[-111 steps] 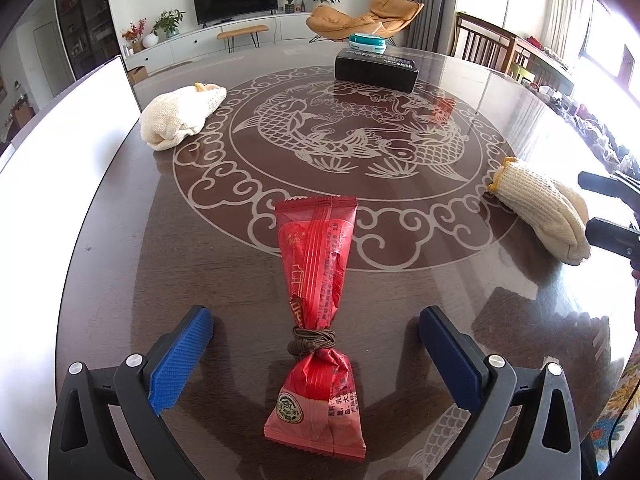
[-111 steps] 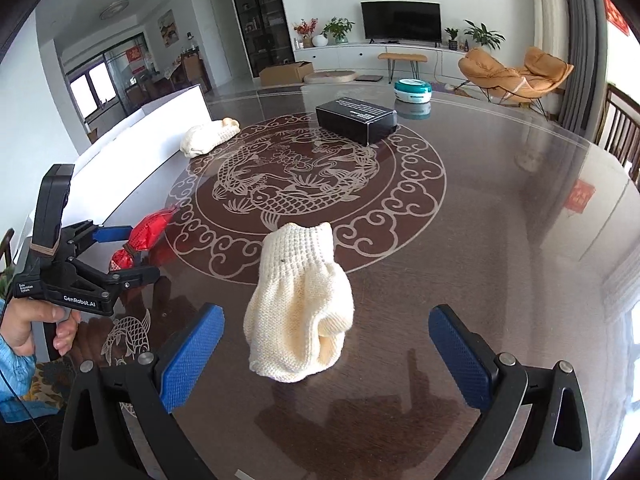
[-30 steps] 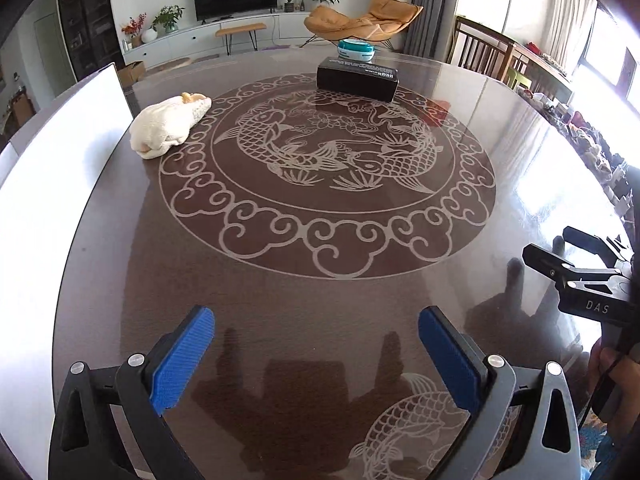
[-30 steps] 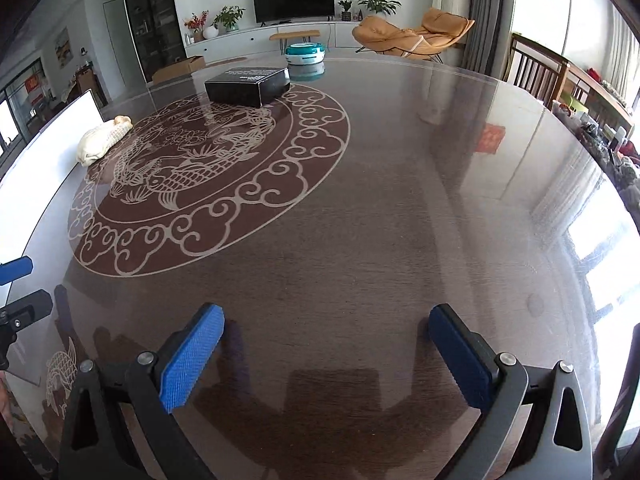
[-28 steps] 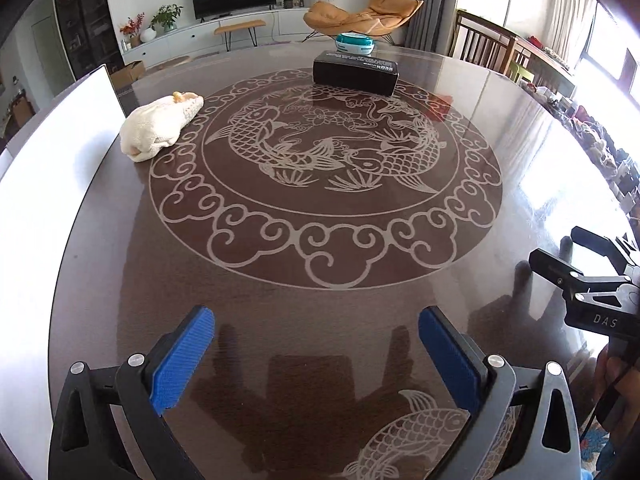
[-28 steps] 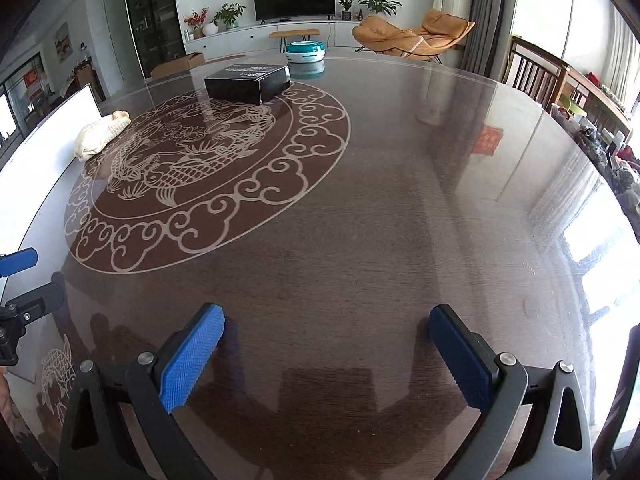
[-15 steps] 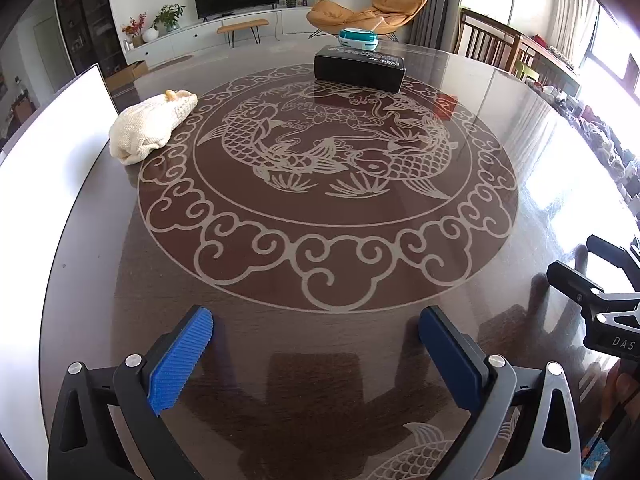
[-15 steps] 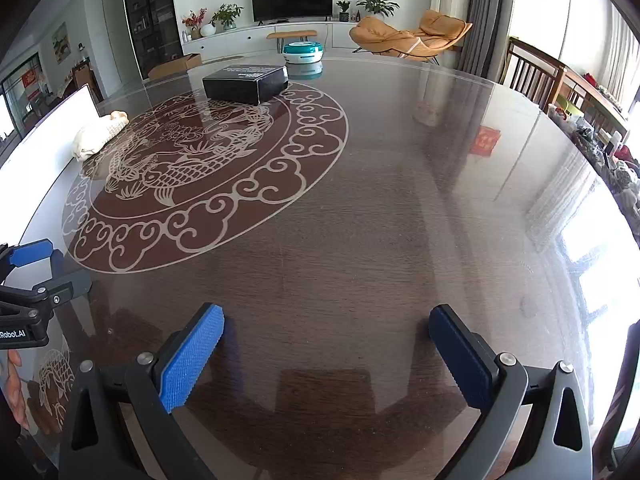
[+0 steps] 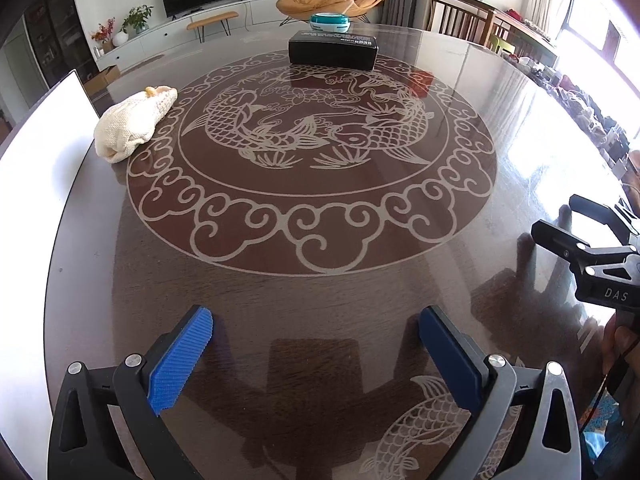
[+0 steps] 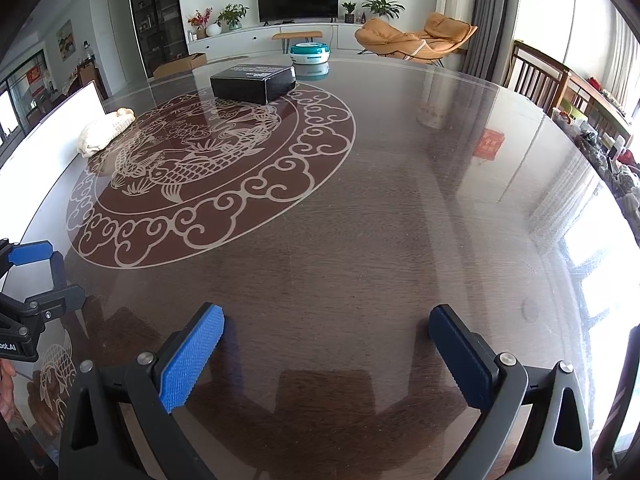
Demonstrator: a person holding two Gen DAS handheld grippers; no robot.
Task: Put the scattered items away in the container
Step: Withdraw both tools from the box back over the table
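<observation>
Above the near edge of the dark, glossy round wooden surface [image 9: 320, 288], inlaid with a pale fish-and-cloud medallion [image 9: 312, 160], the left tool [image 9: 316, 356] hangs released, its blue ribbed pads [image 9: 180, 360] wide apart with nothing between them. The right tool [image 10: 328, 356] is likewise released and empty over the near right part of the surface; its black frame also shows at the right border of the left wrist view, gripped by a hand [image 9: 620, 344].

One cream knitted glove [image 9: 134, 122] lies on its side near the far left edge of the surface, just outside the medallion's cloud ring and close to a white upright panel [image 9: 36, 152] standing along that edge. A black rectangular box [image 9: 334, 49] sits at the far edge of the medallion. Just behind it stands a teal-and-white round lidded container [image 9: 330, 21], close to the box; contact between them cannot be determined.
</observation>
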